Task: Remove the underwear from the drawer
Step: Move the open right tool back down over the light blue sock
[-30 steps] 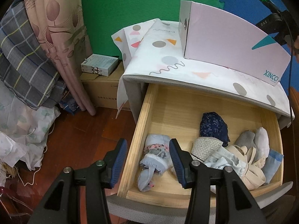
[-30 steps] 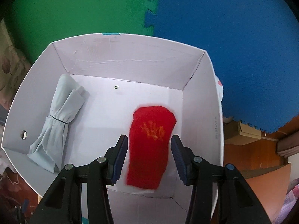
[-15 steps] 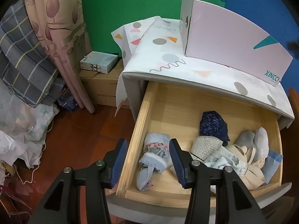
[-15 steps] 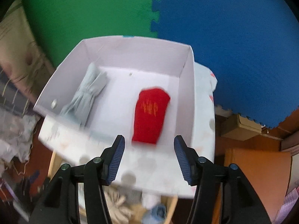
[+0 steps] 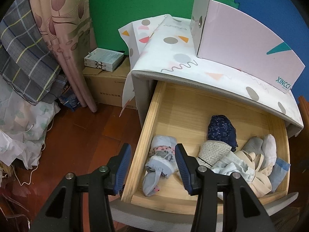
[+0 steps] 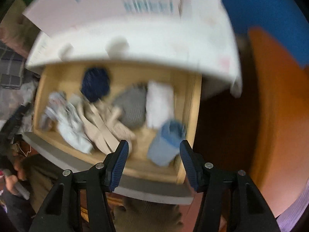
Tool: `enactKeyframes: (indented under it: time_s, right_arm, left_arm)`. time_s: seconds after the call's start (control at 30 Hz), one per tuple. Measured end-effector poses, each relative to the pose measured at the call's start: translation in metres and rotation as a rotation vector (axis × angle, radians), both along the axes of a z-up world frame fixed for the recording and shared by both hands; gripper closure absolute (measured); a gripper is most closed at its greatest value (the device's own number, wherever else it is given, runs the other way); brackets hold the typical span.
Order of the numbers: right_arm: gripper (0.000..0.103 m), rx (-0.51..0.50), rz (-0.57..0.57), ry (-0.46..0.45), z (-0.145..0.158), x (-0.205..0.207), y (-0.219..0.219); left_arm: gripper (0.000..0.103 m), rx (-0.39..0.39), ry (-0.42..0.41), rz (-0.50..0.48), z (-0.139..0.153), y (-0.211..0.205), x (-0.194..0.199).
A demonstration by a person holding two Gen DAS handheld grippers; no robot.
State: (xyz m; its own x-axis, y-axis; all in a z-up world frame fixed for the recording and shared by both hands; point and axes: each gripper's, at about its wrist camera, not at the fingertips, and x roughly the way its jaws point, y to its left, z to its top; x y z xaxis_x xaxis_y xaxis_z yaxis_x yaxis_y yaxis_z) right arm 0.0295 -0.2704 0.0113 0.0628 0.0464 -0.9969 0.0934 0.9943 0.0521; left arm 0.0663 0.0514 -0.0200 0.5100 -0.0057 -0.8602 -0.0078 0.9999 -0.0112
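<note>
Only in the left view: pink box's clear front.

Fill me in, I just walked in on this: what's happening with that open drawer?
A person with a gripper in each hand is emptying underwear from the open wooden drawer. Neither gripper holds anything now. The left gripper hangs open over the drawer's left end, above a pale blue bundle. The right gripper, also open, is over the drawer's front right corner near a blue rolled piece; that view is blurred. A pink box sits on the cabinet top.
</note>
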Motion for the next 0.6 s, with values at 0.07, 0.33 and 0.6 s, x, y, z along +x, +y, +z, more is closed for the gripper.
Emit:
enactKeyframes:
  time_s: [0.07,0.33,0.6]
  right_arm:
    - [0.051,0.008,-0.027,0.071,-0.032,-0.006,0.001]
    - [0.051,-0.004,-0.070,0.138,-0.071,-0.009,0.000]
    - [0.048,-0.087,-0.028,0.131,-0.091,0.001,0.007]
  left_arm:
    - [0.055,-0.005,0.000,0.001,0.000,0.001,0.000]
    - [0.055,-0.011,-0.001,-0.003,0.001,0.002,0.000]
    - [0.055,-0.019,-0.001,-0.001,0.002,0.001,-0.001]
